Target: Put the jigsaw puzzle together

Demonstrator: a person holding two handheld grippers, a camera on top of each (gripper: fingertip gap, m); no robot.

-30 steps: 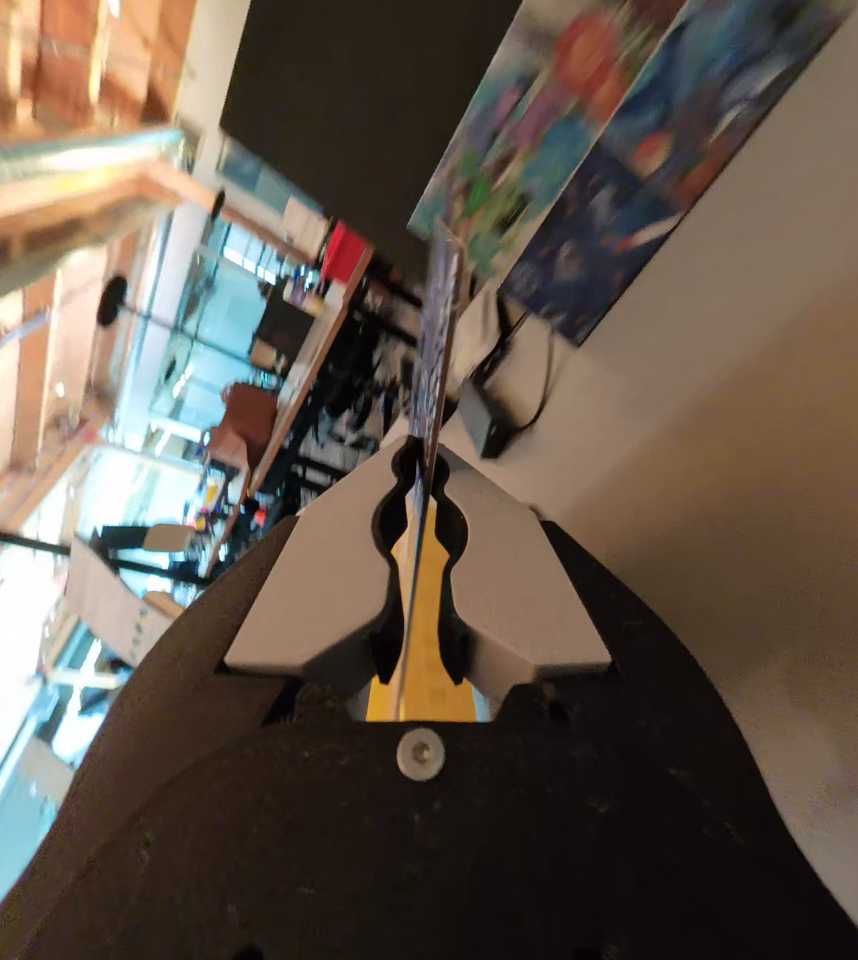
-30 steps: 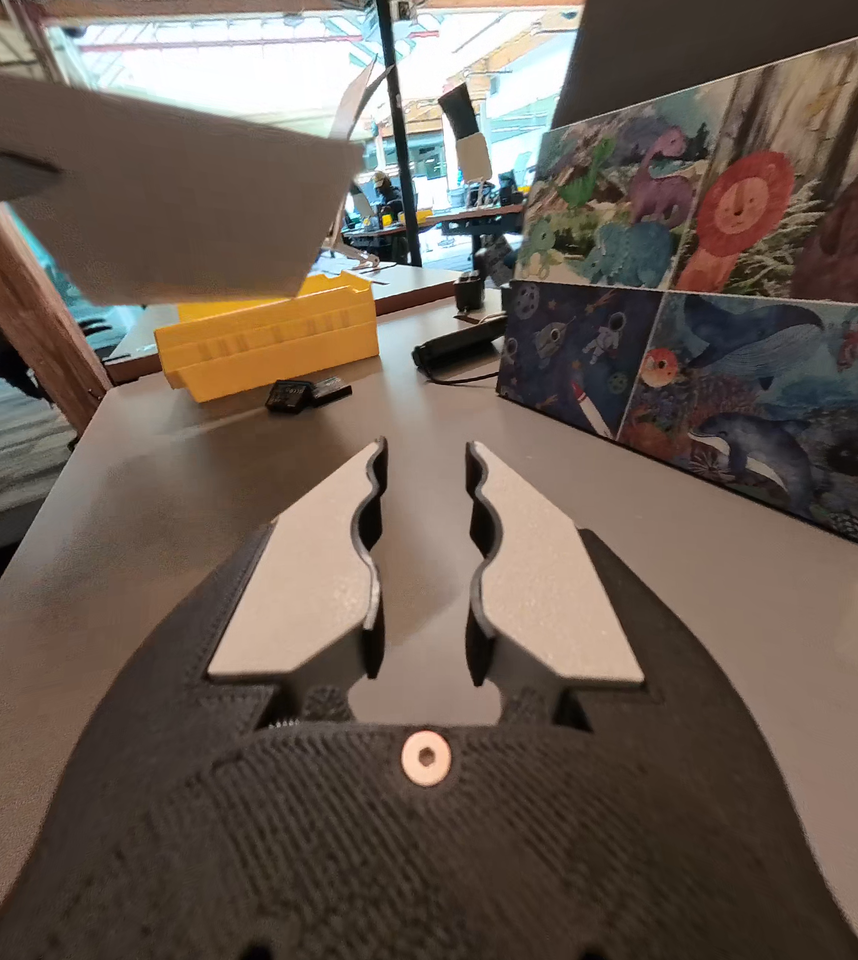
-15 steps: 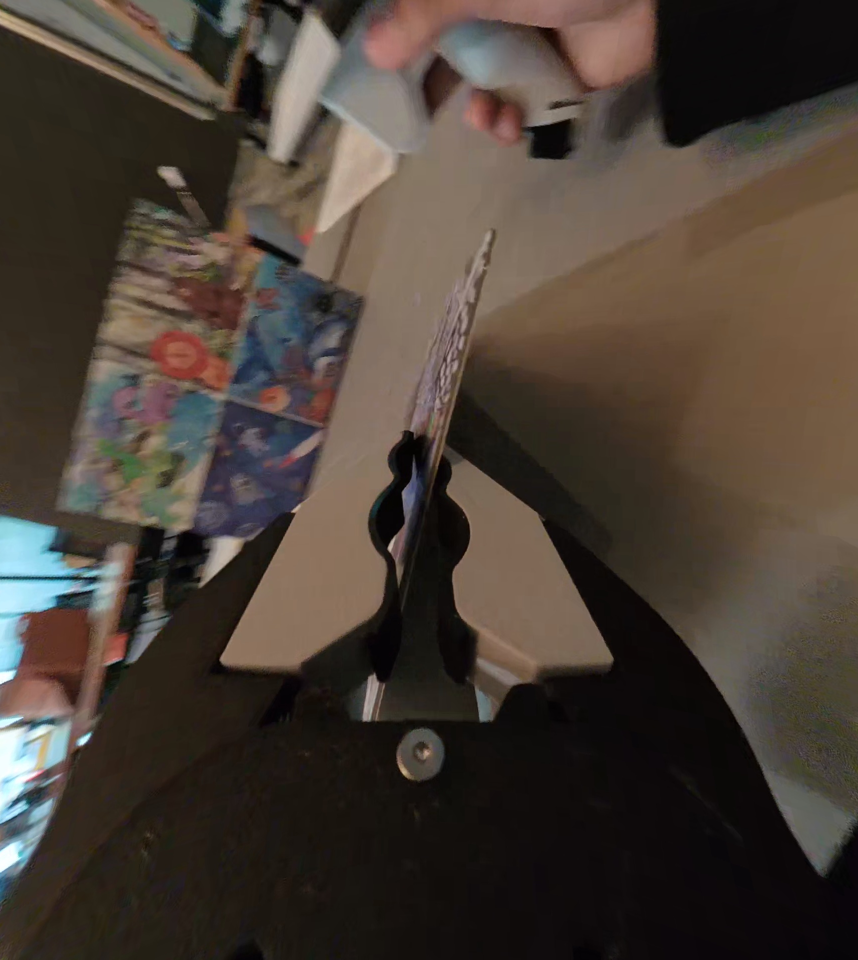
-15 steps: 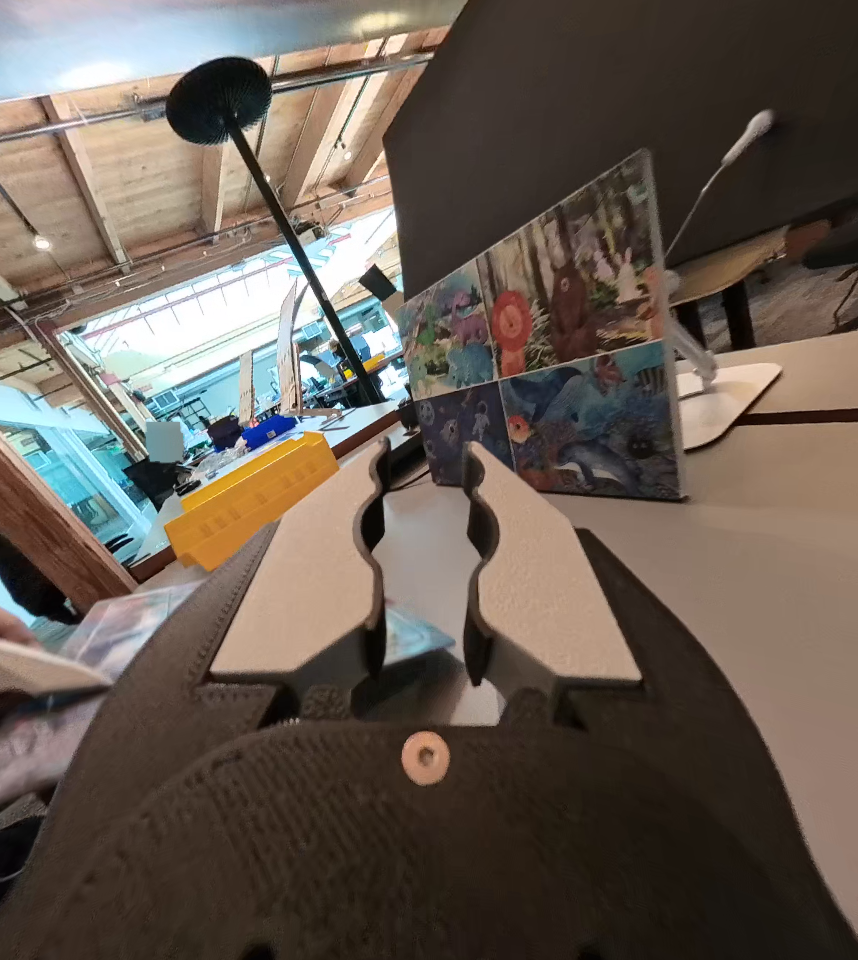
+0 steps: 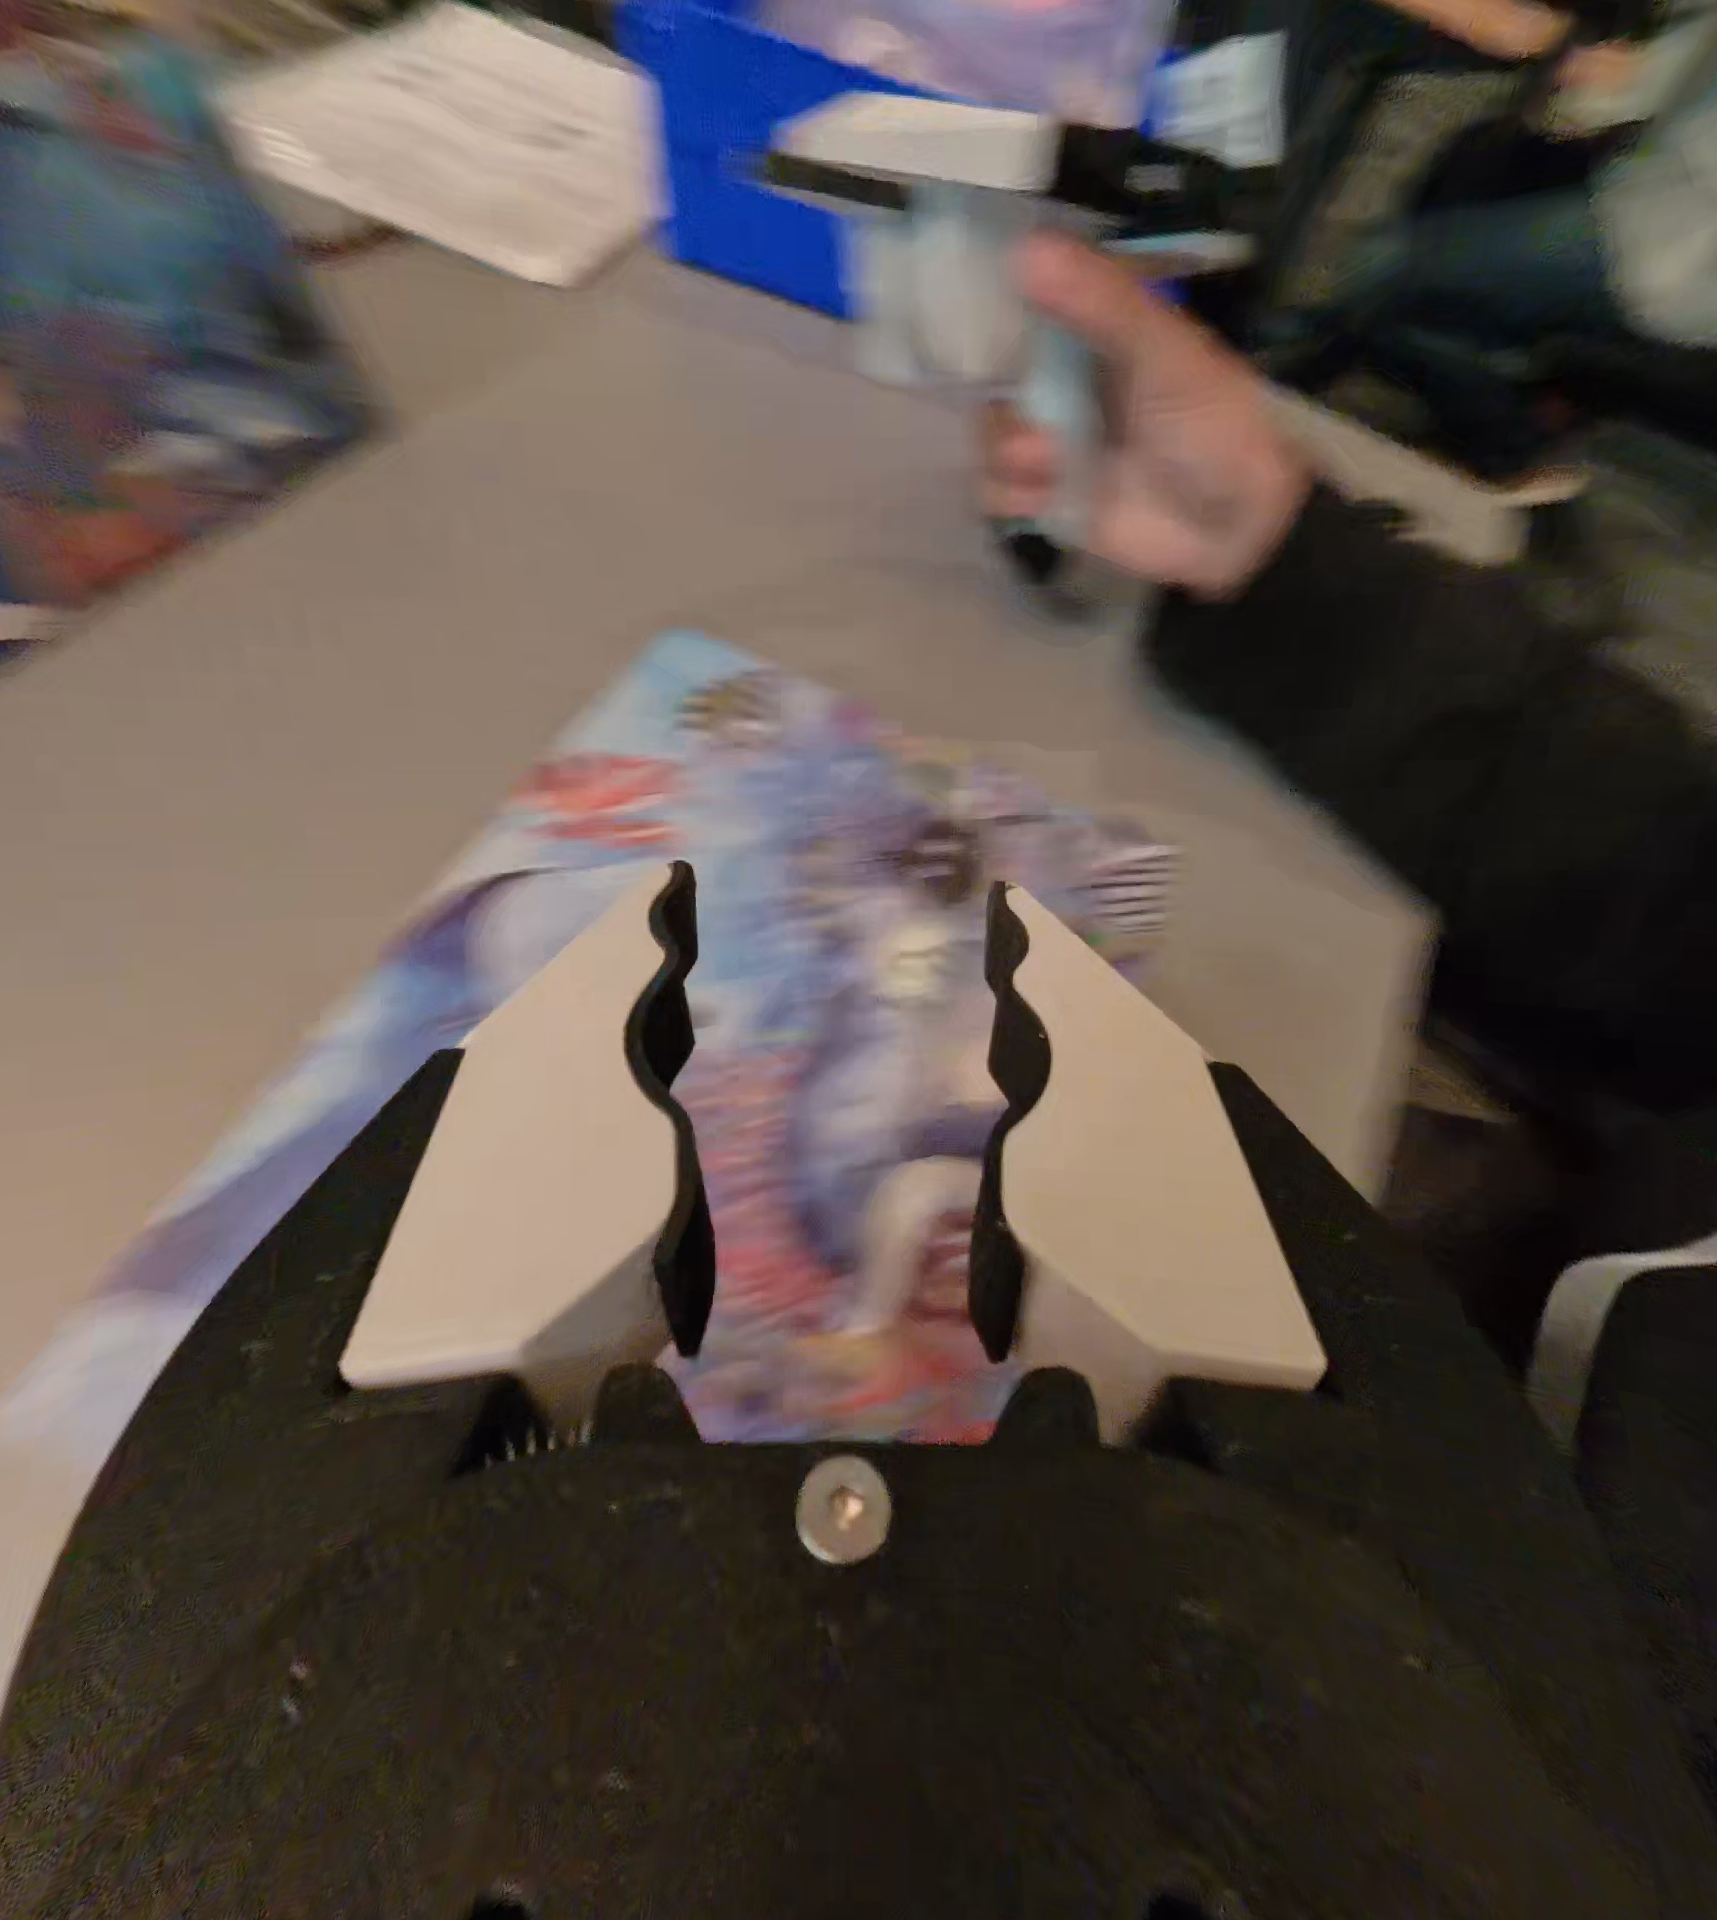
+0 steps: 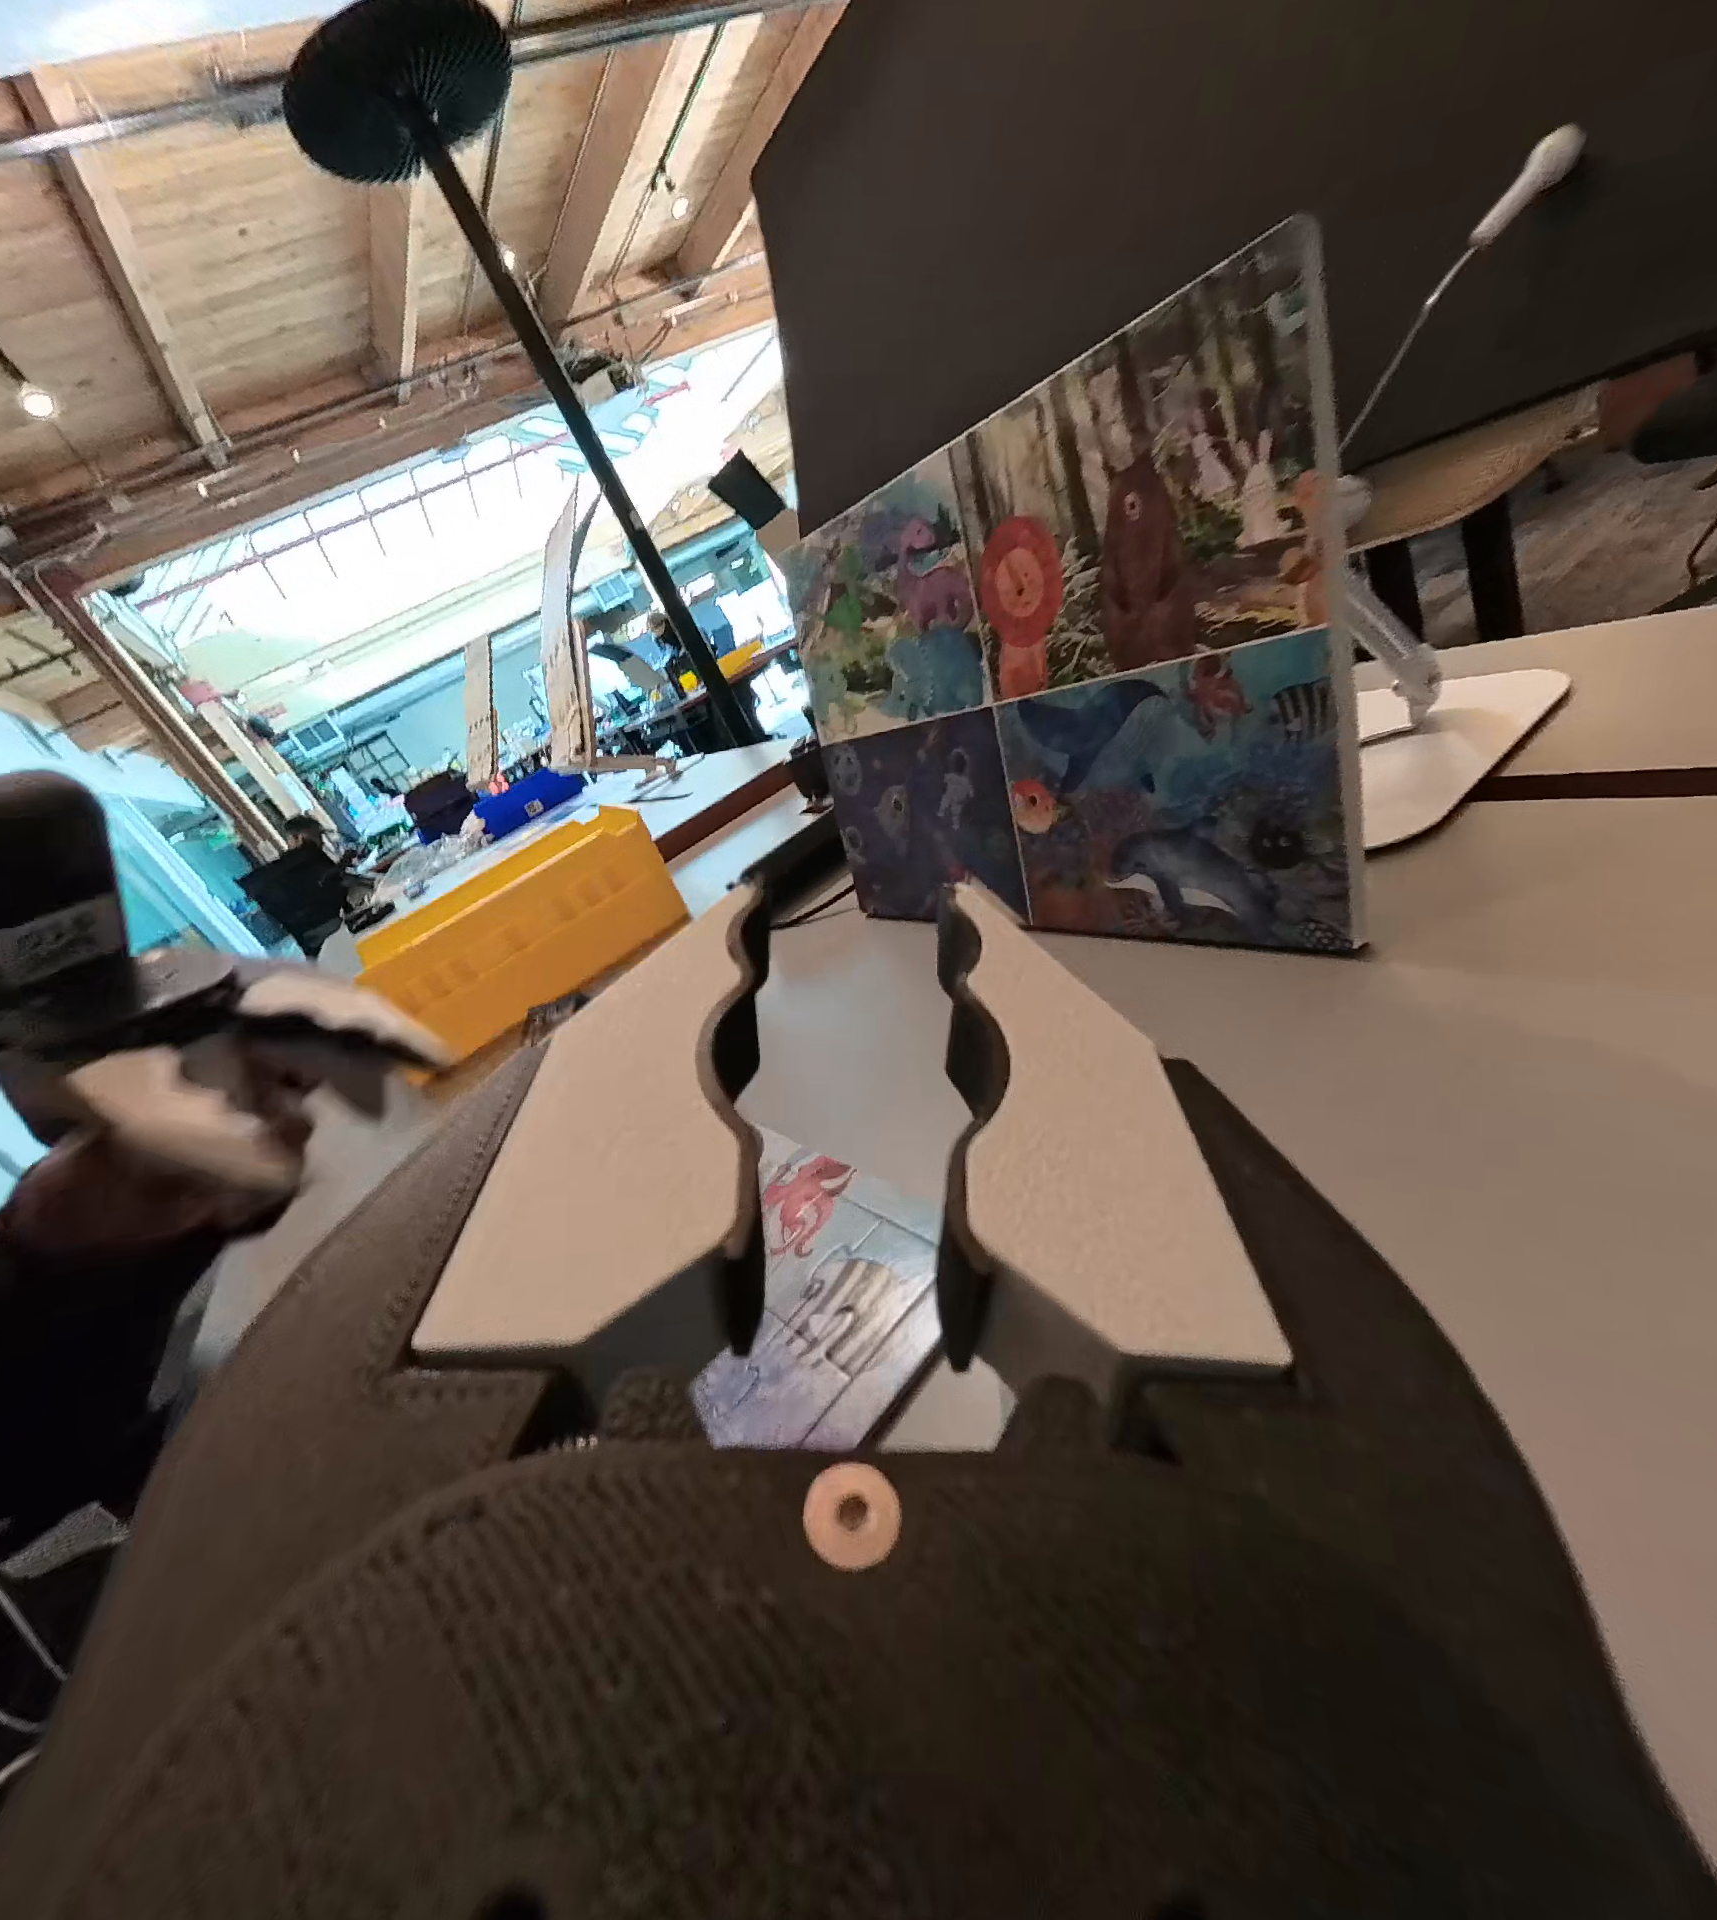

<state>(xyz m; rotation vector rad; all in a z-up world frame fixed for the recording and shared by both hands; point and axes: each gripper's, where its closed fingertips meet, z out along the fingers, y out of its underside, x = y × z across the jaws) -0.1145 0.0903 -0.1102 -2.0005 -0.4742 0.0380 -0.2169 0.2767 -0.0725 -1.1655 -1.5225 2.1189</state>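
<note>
The left gripper [image 5: 838,904] has its fingers spread, grasping nothing, over the blurred jigsaw puzzle [image 5: 812,935] lying flat on the grey table [image 5: 262,748] at mid-frame. The right gripper [image 6: 849,899] is likewise released; puzzle shows low between its fingers. A picture board [image 6: 1093,707] stands upper right, a yellow bin [image 6: 521,935] at left.

Puzzle [image 5: 833,935] on table [image 5: 314,644], before box [image 6: 1093,707].

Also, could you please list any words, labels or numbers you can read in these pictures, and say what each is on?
White label on the black cylinder: too blurred to read.
Sticker on the far blue bin: too small to read.
White sheet, left wrist view: motion-blurred, unreadable.
</note>
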